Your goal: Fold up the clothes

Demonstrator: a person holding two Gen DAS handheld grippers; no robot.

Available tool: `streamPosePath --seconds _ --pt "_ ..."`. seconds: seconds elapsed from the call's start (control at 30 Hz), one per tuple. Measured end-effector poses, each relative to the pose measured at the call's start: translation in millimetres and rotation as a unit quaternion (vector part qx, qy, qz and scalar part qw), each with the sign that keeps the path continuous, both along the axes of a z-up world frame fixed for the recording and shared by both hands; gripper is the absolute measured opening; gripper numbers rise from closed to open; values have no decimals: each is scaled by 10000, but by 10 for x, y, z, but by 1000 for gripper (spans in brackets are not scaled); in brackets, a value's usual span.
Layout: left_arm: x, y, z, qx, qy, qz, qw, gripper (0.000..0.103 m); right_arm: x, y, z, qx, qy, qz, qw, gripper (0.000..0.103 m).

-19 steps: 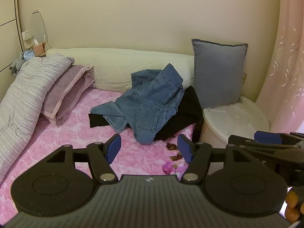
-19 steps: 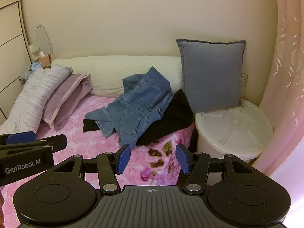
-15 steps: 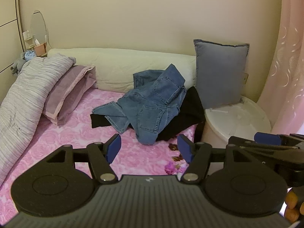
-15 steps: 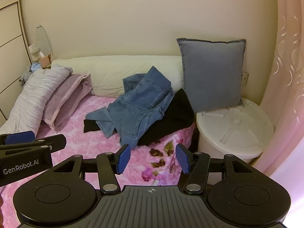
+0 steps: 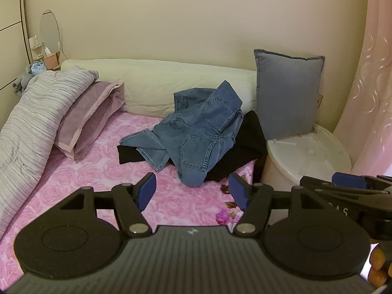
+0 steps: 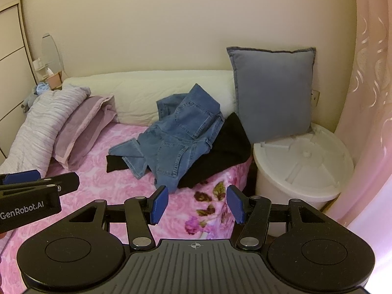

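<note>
Crumpled blue jeans (image 5: 201,132) (image 6: 176,137) lie in a heap on the pink flowered bed (image 5: 98,171) (image 6: 98,178), on top of a black garment (image 5: 247,144) (image 6: 220,152) near the bed's right edge. My left gripper (image 5: 192,191) is open, short of the jeans, with nothing between its blue pads. My right gripper (image 6: 197,204) is open too, hanging over the bed's near right corner, well short of the clothes. Each gripper shows at the edge of the other's view.
A lilac pillow (image 5: 88,117) and a striped grey duvet (image 5: 36,122) lie at the left. A long cream bolster (image 5: 159,85) runs along the wall. A grey-blue cushion (image 6: 274,95) leans on a white round bin (image 6: 303,166). Pink curtain (image 6: 367,98) at right.
Both grippers have drifted a little closer to the bed; the clothes sit slightly lower and to the right in the left wrist view. Jaws stay open.
</note>
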State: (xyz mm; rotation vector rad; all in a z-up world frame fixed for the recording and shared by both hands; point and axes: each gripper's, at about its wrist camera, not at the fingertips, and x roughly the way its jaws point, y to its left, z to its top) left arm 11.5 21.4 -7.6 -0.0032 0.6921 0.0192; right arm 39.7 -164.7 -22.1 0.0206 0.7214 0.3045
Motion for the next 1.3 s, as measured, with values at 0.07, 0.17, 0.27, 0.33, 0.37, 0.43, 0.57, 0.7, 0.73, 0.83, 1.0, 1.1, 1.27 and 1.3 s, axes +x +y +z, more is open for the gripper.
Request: streamPosePath --seconds 0.07,0.17,0.27,0.33,0.37,0.43,0.57,0.7,0.73,0.83,1.0,1.1,1.27,1.3 --pt "55 2 -14 6 24 -3 10000 62 54 -4 11 16 25 -24 10000 57" --pt "115 40 -31 3 38 7 10000 62 112 23 -10 10 21 -43 10000 57" --pt "172 49 -50 -1 53 14 10000 62 148 38 -50 0 13 -61 10000 57" --pt "213 55 -62 -6 69 22 10000 62 205 53 -60 -5 49 -71 10000 57" --pt "237 58 -66 -9 86 21 10000 62 234 56 -64 -11 69 -71 10000 57" --pt "275 70 -82 -16 113 23 9999 62 284 63 -71 -24 101 -71 9999 57" --pt "342 80 -102 -43 151 19 9999 62 339 67 -93 -62 110 -89 9999 57" --pt "405 122 -128 -76 209 -7 9998 62 382 73 -112 -98 142 -128 9998 57" --pt "421 129 -133 -79 222 -9 9997 62 398 71 -109 -102 145 -138 9997 57" --pt "461 176 -164 -115 268 3 9996 62 435 86 -107 -137 143 -152 9997 57" --pt "519 277 -225 -159 341 15 9993 62 482 147 -131 -196 184 -175 9995 57" --pt "542 343 -258 -207 388 46 9990 62 495 208 -146 -264 204 -169 9993 57" --pt "547 469 -277 -262 385 107 9989 62 505 313 -133 -342 188 -146 9991 57" --pt "548 487 -276 -261 382 110 9989 62 504 334 -129 -352 175 -137 9991 57"
